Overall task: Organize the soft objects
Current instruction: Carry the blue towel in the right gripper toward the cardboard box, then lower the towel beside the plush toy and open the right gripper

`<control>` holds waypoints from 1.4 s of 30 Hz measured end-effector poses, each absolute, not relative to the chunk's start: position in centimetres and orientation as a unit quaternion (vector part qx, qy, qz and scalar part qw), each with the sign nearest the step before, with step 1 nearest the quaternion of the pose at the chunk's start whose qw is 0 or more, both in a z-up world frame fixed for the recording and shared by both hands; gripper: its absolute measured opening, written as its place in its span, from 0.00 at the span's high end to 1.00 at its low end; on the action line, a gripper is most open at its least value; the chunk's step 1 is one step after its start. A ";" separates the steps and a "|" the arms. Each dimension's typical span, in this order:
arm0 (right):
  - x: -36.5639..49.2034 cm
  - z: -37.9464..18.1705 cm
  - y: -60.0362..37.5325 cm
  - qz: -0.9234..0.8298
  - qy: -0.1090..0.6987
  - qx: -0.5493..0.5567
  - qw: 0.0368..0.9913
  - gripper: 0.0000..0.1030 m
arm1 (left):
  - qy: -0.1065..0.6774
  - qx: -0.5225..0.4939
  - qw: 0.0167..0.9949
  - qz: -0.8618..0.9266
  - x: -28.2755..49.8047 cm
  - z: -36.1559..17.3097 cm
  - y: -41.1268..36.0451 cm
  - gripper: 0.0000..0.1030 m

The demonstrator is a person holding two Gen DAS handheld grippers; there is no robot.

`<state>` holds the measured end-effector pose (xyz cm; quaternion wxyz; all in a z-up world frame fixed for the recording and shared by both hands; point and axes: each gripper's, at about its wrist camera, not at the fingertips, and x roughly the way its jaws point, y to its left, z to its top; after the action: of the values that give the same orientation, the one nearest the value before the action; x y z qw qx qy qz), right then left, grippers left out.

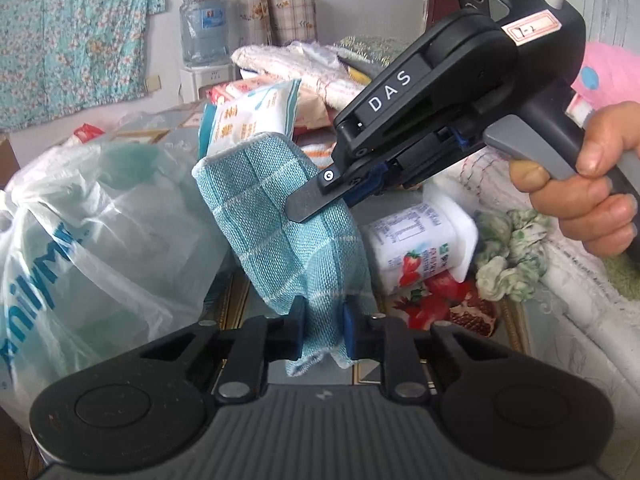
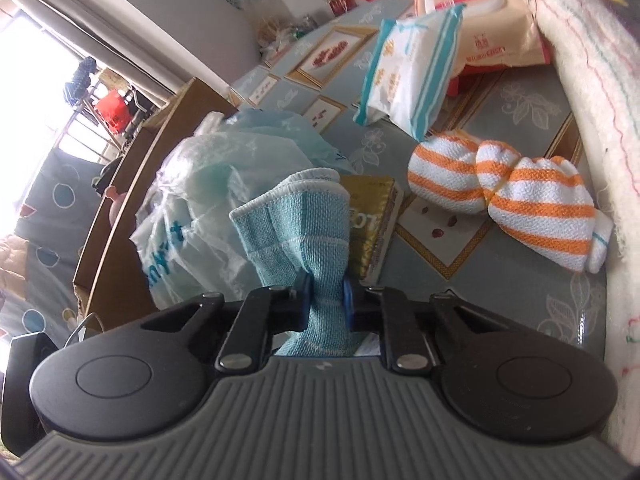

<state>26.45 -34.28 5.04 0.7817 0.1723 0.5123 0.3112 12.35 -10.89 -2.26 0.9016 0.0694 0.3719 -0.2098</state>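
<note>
Teal cloth held above table, pinched at two places. Left gripper clamps lower edge; right gripper clamps other end. Both finger pairs pressed on fabric. Judged mid-fold; cloth not yet set down. Left to sort: striped cloths, green-white rag, plastic bag. Wipes pack and yoghurt cup lie among them.

Both grippers, left and right, clamp tight (fingers nearly together).

Coarse woven teal cloth (matt) beside a thin, glossy plastic bag.
</note>
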 end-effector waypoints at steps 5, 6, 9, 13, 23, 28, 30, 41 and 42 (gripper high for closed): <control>24.7 7.9 -34.6 0.316 0.484 0.171 0.798 0.87 | 0.342 0.065 0.913 -0.213 10.9 -0.1 -10.2 0.82; 24.3 8.6 -34.6 0.318 0.478 0.172 0.801 0.87 | 0.334 0.064 0.916 -0.213 10.5 0.5 -10.0 0.82; 23.1 11.1 -34.1 0.332 0.453 0.169 0.810 0.87 | 0.307 0.059 0.929 -0.201 8.9 2.5 -9.1 0.82; 22.0 14.9 -31.4 0.375 0.413 0.161 0.814 0.87 | 0.266 0.066 0.946 -0.171 7.1 5.6 -7.1 0.82; 24.8 19.9 -15.1 0.516 0.390 0.162 0.745 0.87 | 0.261 0.099 0.960 -0.019 5.2 11.6 4.0 0.81; 27.4 19.1 -4.7 0.531 0.440 0.146 0.710 0.87 | 0.313 0.111 0.942 0.048 6.9 11.3 9.8 0.81; 28.0 18.0 -0.9 0.522 0.467 0.132 0.701 0.87 | 0.347 0.108 0.930 0.062 8.4 10.3 11.9 0.81; 31.3 8.5 10.8 0.422 0.592 0.042 0.685 0.86 | 0.500 0.079 0.860 0.062 16.1 3.9 18.4 0.81; 31.7 7.8 11.2 0.415 0.599 0.038 0.683 0.86 | 0.508 0.081 0.855 0.061 16.5 3.5 18.7 0.81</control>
<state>31.69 11.16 7.75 0.6835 0.0375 0.5994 0.4149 16.53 18.67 3.51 0.8552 0.0811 0.5083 0.0607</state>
